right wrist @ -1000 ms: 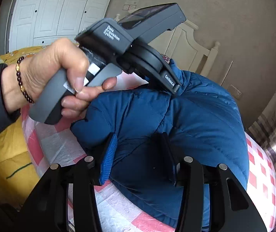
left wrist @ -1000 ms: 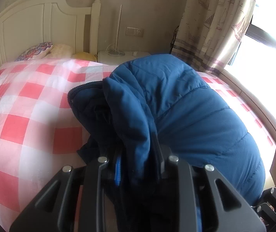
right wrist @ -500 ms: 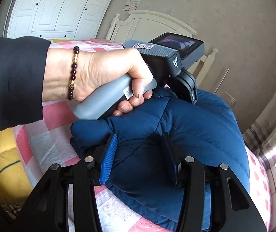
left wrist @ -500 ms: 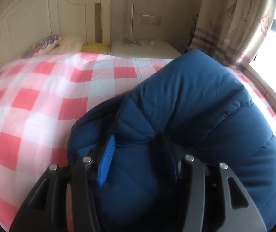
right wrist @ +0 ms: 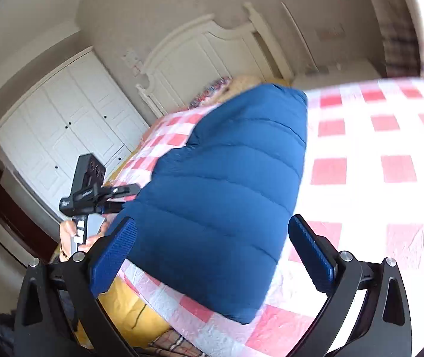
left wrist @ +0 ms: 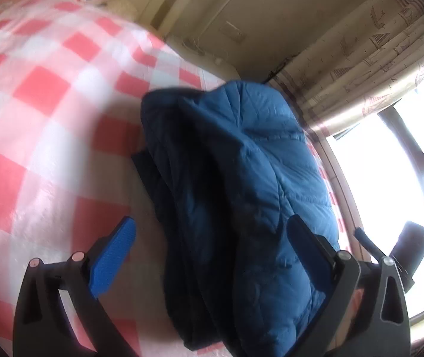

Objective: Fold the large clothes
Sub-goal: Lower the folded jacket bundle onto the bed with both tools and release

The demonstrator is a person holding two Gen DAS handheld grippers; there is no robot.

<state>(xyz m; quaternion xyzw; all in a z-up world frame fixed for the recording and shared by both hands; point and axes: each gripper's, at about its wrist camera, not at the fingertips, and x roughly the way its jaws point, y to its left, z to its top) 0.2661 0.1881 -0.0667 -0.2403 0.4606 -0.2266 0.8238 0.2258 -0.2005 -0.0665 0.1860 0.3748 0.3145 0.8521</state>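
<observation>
A blue puffer jacket (left wrist: 241,184) lies folded in a thick bundle on the red-and-white checked bedspread (left wrist: 42,136). My left gripper (left wrist: 212,247) hangs just short of the bundle's near end. Its jaws are opening wide, and the blue pads (left wrist: 113,255) stand clear of the cloth. In the right wrist view the jacket (right wrist: 226,193) shows its smooth quilted side. My right gripper (right wrist: 212,253) is opening too, with the jacket's near edge between its fingers but untouched. A hand (right wrist: 75,235) holds the left gripper (right wrist: 113,199) at the jacket's left.
A white headboard (right wrist: 206,50) and a patterned pillow (right wrist: 212,89) stand at the head of the bed. White wardrobe doors (right wrist: 63,136) fill the left. A curtain (left wrist: 369,68) and a bright window (left wrist: 390,163) border the bed's far side. Yellow bedding (right wrist: 128,312) hangs at the near edge.
Both grippers have let go of the jacket and spread wide. Both have drawn back and rolled, the right one far to the side, and the bundle now rests on the bed.
</observation>
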